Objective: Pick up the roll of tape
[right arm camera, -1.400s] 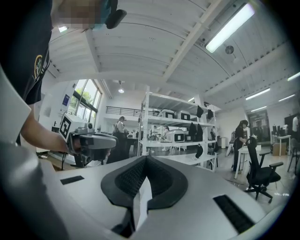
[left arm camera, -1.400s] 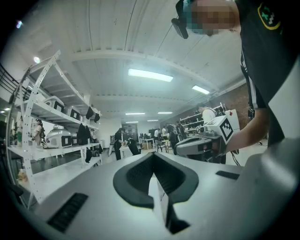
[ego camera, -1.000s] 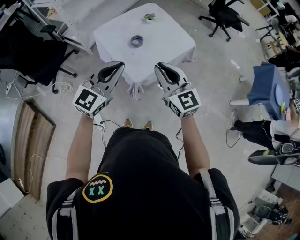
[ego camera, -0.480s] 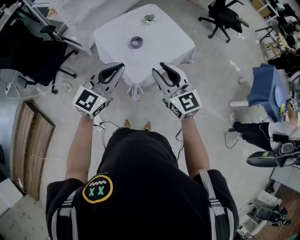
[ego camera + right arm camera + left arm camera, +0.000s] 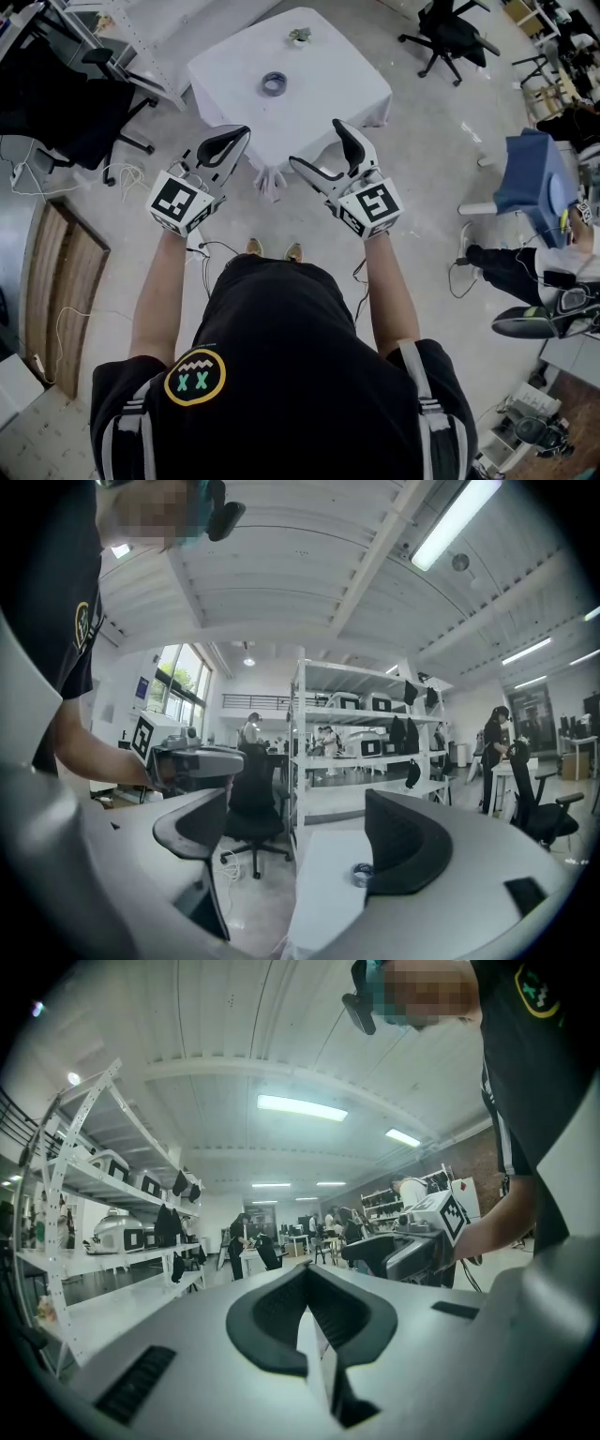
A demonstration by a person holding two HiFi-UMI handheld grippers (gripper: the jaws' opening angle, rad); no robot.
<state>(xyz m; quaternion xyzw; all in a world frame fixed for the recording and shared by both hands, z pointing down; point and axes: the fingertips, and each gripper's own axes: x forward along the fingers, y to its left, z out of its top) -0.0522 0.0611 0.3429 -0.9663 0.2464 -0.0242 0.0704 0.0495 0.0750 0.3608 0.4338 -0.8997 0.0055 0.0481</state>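
The roll of tape (image 5: 274, 83) lies flat on a small table under a white cloth (image 5: 328, 94), ahead of both grippers and apart from them. In the right gripper view the tape (image 5: 361, 874) shows just left of the right finger, far off on the table (image 5: 323, 864). My right gripper (image 5: 319, 145) is held level short of the table. Its jaws are opening, with nothing between them (image 5: 295, 827). My left gripper (image 5: 230, 139) hangs beside it, pads together and empty (image 5: 307, 1274).
A small green object (image 5: 299, 36) sits at the table's far edge. Black office chairs stand at the left (image 5: 66, 103) and the far right (image 5: 450, 33). Wooden boards (image 5: 66, 291) lie on the floor at the left. A blue seat (image 5: 534, 178) is at the right, and white shelving (image 5: 347, 742) stands beyond the table.
The right gripper's jaws have spread from shut to wide apart. The left gripper and both hands have kept their places.
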